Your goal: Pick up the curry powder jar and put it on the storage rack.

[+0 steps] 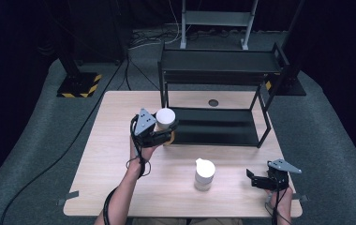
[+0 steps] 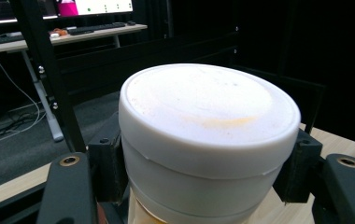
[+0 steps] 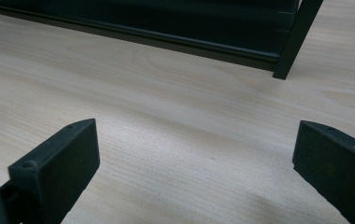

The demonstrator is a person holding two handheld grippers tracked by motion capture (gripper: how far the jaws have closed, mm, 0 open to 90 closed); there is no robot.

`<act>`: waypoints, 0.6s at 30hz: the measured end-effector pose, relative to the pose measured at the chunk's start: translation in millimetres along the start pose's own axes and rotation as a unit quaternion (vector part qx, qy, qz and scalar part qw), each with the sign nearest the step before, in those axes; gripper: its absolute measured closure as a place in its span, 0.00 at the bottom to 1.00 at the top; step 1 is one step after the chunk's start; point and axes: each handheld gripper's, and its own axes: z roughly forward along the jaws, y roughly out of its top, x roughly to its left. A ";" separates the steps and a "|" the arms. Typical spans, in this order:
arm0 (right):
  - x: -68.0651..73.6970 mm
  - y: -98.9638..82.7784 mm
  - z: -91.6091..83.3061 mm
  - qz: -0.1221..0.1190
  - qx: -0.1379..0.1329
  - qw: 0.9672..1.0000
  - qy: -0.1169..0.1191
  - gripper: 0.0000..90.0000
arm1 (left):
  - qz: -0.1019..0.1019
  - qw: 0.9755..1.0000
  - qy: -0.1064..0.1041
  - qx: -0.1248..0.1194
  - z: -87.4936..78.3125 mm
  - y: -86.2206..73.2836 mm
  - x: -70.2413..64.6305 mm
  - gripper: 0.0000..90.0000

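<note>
So on my end the left gripper (image 1: 166,136) has its jaws clamped on a white jar (image 1: 165,118), one pad on each side of the body just under the lid. In the left gripper view the jar (image 2: 203,140) sits right between the two black jaws, upright, with a flat white lid that has a faint orange smear on top. Below the white part there's a bit of a yellowish bottom showing. From the high view, the jar is at the front left corner of the black rack (image 1: 218,126), right by the edge of its lower shelf. Can't tell from the pictures whether it's resting on the table (image 1: 115,154) or lifted off it.

The right gripper (image 1: 251,178) is over at the near right corner of the table, jaws spread wide with nothing between them. The right gripper view looks along the bare wood toward the rack's lower shelf and one of its legs (image 3: 297,39).

There's also a second white container (image 1: 204,174), with a spout-like top, standing upright on the table between the two grippers, nearer the right one but still apart from it. It's well apart from the jar too.
</note>
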 end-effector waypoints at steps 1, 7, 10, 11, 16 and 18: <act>0.0 0.0 0.0 0.000 0.000 1.000 0.000 0.00 | 0.000 1.000 0.000 0.000 0.9 0.7 0.4 0.37; 0.6 -0.9 -0.5 0.000 -0.002 1.000 -0.002 0.00 | -0.002 1.000 -0.006 0.001 6.7 5.4 4.0 0.37; -0.1 -0.5 -0.3 0.001 -0.001 1.000 0.000 0.00 | 0.000 1.000 -0.006 0.001 9.4 9.9 5.5 0.37; -0.1 -0.5 -0.3 0.001 -0.001 1.000 0.000 0.00 | 0.000 1.000 -0.007 0.000 10.2 11.1 6.2 0.37; 0.2 0.1 0.0 -0.001 0.000 1.000 0.000 0.00 | 0.005 1.000 -0.008 0.000 12.9 17.5 9.3 0.37; 0.1 0.4 0.2 0.000 0.001 1.000 0.000 0.00 | 0.004 1.000 -0.007 -0.001 14.5 20.3 11.3 0.37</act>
